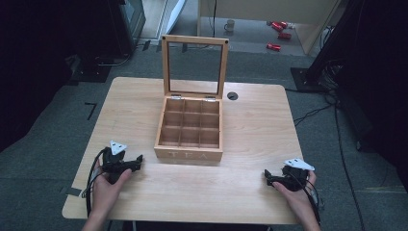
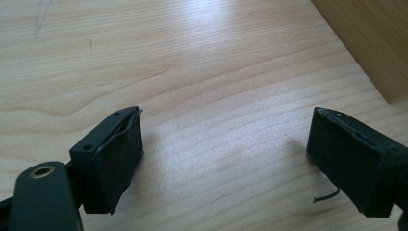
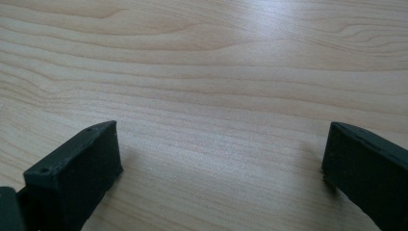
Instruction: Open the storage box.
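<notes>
Both my hand-held grippers, left (image 1: 137,162) and right (image 1: 269,177), rest wide-jawed, empty, on the tabletop (image 1: 255,125), flanking the open tea box (image 1: 190,132), ready.

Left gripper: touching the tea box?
Apart. In the high view the left gripper stops short of the tea box, with bare table between them. Its own view shows open jaws holding nothing.

Table (image 1: 250,144): pale wood, smooth, slight sheen. Tea box (image 1: 190,154): light wood, clear-paned lid. Fingers (image 2: 115,163): matt black.
</notes>
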### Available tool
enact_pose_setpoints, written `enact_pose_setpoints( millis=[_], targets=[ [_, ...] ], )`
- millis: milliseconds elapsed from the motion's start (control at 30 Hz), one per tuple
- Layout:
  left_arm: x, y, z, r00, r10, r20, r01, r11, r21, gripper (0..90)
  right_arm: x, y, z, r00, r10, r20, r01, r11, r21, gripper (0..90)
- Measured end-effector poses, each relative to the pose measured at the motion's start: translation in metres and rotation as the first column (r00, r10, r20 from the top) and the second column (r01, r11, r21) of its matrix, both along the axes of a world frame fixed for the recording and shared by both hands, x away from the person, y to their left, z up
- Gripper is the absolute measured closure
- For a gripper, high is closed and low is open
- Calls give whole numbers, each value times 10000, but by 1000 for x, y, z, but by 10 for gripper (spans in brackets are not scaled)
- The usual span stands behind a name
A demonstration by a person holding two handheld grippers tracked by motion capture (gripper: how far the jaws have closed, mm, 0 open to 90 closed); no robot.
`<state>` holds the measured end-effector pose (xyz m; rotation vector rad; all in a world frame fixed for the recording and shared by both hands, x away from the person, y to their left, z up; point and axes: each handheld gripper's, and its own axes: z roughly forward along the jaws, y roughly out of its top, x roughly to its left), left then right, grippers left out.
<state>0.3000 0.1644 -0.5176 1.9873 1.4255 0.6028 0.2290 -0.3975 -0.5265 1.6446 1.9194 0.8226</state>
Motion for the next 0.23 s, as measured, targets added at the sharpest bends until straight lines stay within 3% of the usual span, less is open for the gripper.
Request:
enact_pose_setpoints(
  millis=[233],
  targets=[
    [-1, 0, 0, 10000, 54, -7, -54, 10000, 9, 130, 0, 0, 0, 10000, -2, -2, 2, 10000, 16, 0]
  ],
)
